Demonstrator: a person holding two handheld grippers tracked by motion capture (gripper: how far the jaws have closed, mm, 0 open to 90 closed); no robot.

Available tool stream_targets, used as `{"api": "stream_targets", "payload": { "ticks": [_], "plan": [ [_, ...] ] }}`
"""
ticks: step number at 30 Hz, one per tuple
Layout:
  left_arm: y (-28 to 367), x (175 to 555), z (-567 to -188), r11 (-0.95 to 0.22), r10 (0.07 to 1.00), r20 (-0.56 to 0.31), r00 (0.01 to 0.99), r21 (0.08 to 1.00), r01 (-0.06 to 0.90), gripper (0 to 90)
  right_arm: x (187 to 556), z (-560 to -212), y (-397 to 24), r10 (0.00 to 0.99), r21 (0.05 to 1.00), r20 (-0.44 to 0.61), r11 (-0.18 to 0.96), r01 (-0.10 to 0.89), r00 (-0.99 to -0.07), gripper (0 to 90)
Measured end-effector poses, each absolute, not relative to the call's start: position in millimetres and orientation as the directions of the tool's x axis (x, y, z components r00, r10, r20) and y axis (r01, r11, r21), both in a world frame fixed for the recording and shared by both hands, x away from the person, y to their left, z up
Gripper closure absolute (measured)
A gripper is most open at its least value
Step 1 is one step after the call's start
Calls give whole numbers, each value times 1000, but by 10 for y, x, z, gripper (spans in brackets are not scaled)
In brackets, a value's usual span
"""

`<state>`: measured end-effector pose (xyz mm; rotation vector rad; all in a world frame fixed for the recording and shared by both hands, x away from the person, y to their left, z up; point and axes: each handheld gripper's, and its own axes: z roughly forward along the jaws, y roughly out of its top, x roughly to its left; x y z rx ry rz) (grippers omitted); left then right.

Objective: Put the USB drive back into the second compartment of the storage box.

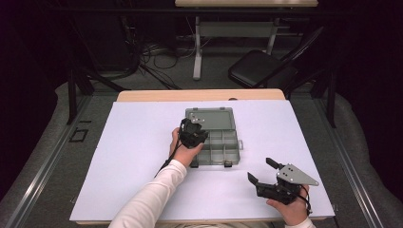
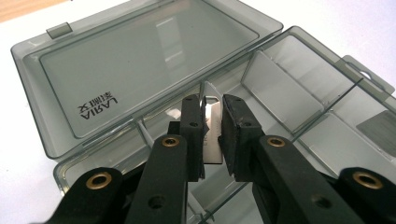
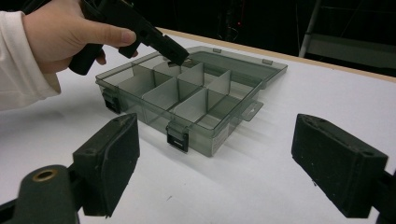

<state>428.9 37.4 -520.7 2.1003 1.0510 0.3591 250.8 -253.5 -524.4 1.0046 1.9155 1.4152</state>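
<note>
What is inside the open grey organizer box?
The organizer box holds only upright divider panels; the compartments look empty. The left gripper pinches one divider and hides the compartment below it.

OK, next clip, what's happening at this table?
A person works at a white table with a hand-held gripper in each hand. The left hand-held gripper is closed on a thin divider plate standing in an open grey compartment box, whose lid lies folded back. Whether the plate is going in or coming out cannot be told. The right hand-held gripper is held open, apart from the box.
</note>
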Motion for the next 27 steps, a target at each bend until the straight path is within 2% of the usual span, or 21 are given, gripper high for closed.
{"api": "stream_targets", "payload": {
  "ticks": [27],
  "plan": [
    [360,4294,-5238,-393,780,-71,622,717,575,795,2486,-5246,-2558,827,955,8,160,249,-562,150]
  ]
}}
